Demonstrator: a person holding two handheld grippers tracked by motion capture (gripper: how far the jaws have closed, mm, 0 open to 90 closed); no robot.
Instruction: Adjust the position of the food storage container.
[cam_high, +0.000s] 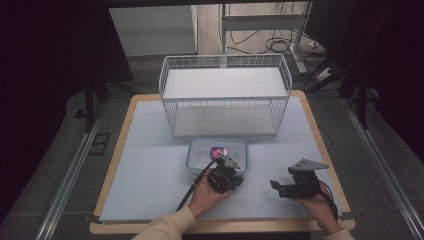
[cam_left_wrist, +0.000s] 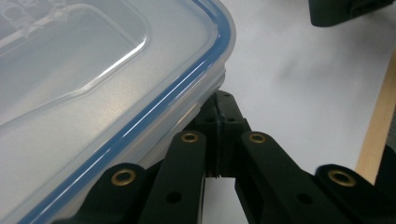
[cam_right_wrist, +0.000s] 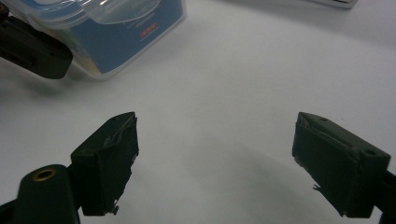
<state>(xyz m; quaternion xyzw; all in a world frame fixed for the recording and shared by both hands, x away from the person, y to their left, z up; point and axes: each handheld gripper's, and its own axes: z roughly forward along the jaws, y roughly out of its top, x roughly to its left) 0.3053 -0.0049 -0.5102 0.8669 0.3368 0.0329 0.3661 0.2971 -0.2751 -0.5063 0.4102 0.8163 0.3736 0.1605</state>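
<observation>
A clear plastic container (cam_high: 196, 156) with a blue-sealed lid (cam_left_wrist: 93, 93) sits mid-table, with a red and blue packet (cam_high: 219, 151) inside. My left gripper (cam_high: 223, 168) is at the container's near right corner. Its jaws are shut together, tips (cam_left_wrist: 218, 121) tucked just under the lid's rim, and I see nothing between them. My right gripper (cam_high: 276, 187) rests low over the white table top to the right of the container, pointing left. Its jaws (cam_right_wrist: 215, 154) stand wide open and hold nothing. The container (cam_right_wrist: 121, 37) and the left gripper (cam_right_wrist: 32, 46) lie beyond them.
A white wire basket (cam_high: 225, 95) stands just behind the container, across the back of the table. The white mat (cam_high: 150, 170) ends at a wooden border (cam_high: 320, 135). Metal rails (cam_high: 70, 175) run along both sides, and cables lie on the floor beyond.
</observation>
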